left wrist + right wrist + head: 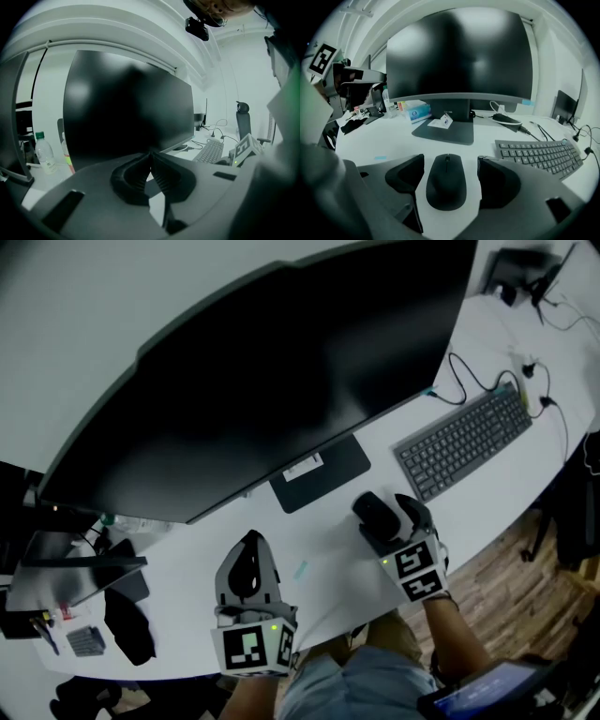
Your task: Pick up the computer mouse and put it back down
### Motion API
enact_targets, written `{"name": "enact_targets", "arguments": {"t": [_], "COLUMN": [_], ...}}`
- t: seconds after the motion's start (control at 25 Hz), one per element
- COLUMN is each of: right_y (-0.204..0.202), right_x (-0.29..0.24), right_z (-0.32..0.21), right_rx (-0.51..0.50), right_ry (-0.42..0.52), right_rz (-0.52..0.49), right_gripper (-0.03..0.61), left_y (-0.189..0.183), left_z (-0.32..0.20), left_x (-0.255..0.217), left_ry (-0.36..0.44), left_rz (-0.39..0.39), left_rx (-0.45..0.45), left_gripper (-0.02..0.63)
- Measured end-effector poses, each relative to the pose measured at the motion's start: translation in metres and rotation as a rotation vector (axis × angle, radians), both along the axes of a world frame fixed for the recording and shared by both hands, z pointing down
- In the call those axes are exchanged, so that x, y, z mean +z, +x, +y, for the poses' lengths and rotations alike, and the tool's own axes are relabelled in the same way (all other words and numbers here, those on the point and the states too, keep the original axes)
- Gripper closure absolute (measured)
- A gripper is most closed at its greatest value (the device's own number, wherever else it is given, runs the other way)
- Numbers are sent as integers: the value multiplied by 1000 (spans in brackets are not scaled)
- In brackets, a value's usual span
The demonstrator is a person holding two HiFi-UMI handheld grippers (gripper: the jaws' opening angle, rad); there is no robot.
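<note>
**A:** Where is the mouse [446, 182]?

**B:** It lies flat on the white table [384, 136], between the two jaws of the right tool [451, 162], with its nose pointing away from the tool.

**A:** What's around it?

**B:** Nearest, off to the mouse's left, is a small blue strip of tape [380, 158]. To its right and slightly beyond sits the dark keyboard [541, 154]. Straight beyond the mouse is the monitor's flat base [447, 129] with a white tag [441, 122] on it, and the dark monitor [459, 51] rises above that.

**A:** And the tools?

**B:** The right tool's jaws are spread wide and pinch nothing. Bare table shows between the right jaw and the mouse, and the left jaw sits close beside it. The left tool [151, 161] is well to the mouse's left, with its jaws pressed together tip to tip.
</note>
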State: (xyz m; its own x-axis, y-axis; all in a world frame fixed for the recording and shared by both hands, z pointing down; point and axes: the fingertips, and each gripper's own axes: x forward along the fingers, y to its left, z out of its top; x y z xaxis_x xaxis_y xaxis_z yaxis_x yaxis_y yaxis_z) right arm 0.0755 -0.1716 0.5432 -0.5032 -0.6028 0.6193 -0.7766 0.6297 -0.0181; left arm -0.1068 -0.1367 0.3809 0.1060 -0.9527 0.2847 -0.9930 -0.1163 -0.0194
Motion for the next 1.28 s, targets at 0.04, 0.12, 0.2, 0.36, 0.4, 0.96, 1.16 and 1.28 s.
{"name": "enact_targets", "arguments": {"t": [0.04,0.12,0.2,0.36,0.4,0.96,1.16,1.28], "right_y": [-1,-5,-13,-32,-37,-81,-90,-93], "right_x": [-10,-34,-64,-139,-158,-299,-302,-303], "right_z": [-2,-5,-7,-6,-5,22,22,23], "right_rx": [3,7,6,-7,-10,-59,-80,-85], "right_ry": [16,54,104,247,285,614,639,642], "right_rz": [-9,-43,-88,-166,-185,-304,-295,-292], "right_gripper": [212,219,245,330,346,563,563,565], "left_y": [0,0,1,2,2,-19,-26,-27], "left_z": [1,3,5,8,8,25,26,26], "left_x": [-6,-18,-32,-67,-78,-176,-178,-178], "left_ry": [11,35,68,145,171,424,433,431], "left_rz": [2,12,24,43,45,40,40,46], "left_rx": [1,-1,-4,-2,-1,-16,-20,-25], "left_gripper": [606,606,606,606,606,606,606,606]}}
